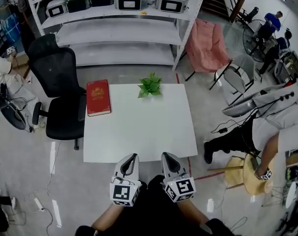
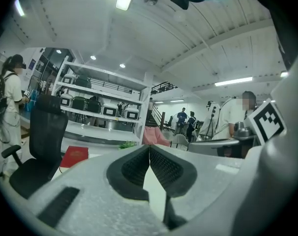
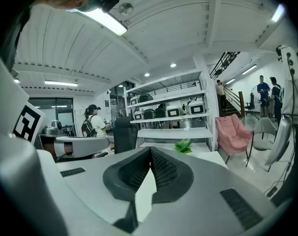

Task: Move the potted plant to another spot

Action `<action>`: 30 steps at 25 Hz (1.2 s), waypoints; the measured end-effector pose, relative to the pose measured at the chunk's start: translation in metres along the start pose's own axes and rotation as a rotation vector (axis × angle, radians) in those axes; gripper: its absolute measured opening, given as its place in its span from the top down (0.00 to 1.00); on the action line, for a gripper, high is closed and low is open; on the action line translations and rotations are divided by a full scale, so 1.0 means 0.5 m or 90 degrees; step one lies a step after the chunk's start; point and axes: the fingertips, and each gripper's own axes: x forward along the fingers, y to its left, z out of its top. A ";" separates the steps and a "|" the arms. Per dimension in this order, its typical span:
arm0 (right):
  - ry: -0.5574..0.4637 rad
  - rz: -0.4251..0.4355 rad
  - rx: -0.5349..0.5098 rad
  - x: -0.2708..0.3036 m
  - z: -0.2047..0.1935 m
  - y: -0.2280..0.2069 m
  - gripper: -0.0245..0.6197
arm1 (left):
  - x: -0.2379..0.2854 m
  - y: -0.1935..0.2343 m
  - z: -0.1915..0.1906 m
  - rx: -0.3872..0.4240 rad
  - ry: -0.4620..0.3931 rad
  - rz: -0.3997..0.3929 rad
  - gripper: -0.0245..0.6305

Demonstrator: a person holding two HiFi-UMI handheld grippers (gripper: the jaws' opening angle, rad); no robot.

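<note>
**Left gripper point(image 1: 134, 157) and right gripper point(image 1: 167, 157) clenched on nothing, potted plant point(image 1: 150, 85) far ahead**

Both grippers are held side by side, close to the person's body. In each gripper view the two jaws meet at their tips and nothing stands between them.

Far ahead of the grippers, beyond everything else, stands a white shelf unit point(image 1: 124, 31). Directly in front of the grippers is the white table point(image 1: 139, 132), and its near edge lies just under their tips. A black office chair point(image 1: 60, 87) stands ahead and to the left of the left gripper, beside the table. A red book point(image 1: 98, 97) lies on the far left corner of the table. The potted plant stands upright at the far edge of the table, ahead of both grippers and well apart from them, slightly nearer to the line of the right one.

I judge that the task is at its very start: the approach is not yet made. The next move calls for reaching one gripper across the table, opening its jaws before arrival, and closing them low on the pot, not on the soft leaves. After this the plant can be lifted and put on a free part of the table.
</note>
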 end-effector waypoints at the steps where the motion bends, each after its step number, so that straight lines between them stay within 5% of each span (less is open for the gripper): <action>1: 0.002 -0.001 0.000 0.009 0.000 -0.001 0.95 | 0.005 0.004 -0.006 -0.004 0.000 -0.007 0.94; 13: 0.002 0.029 -0.003 0.118 0.021 -0.076 0.95 | 0.106 0.045 -0.012 -0.014 0.009 0.014 0.94; 30: 0.033 0.092 -0.042 0.277 0.046 -0.307 0.95 | 0.350 0.027 0.040 -0.015 0.007 0.066 0.94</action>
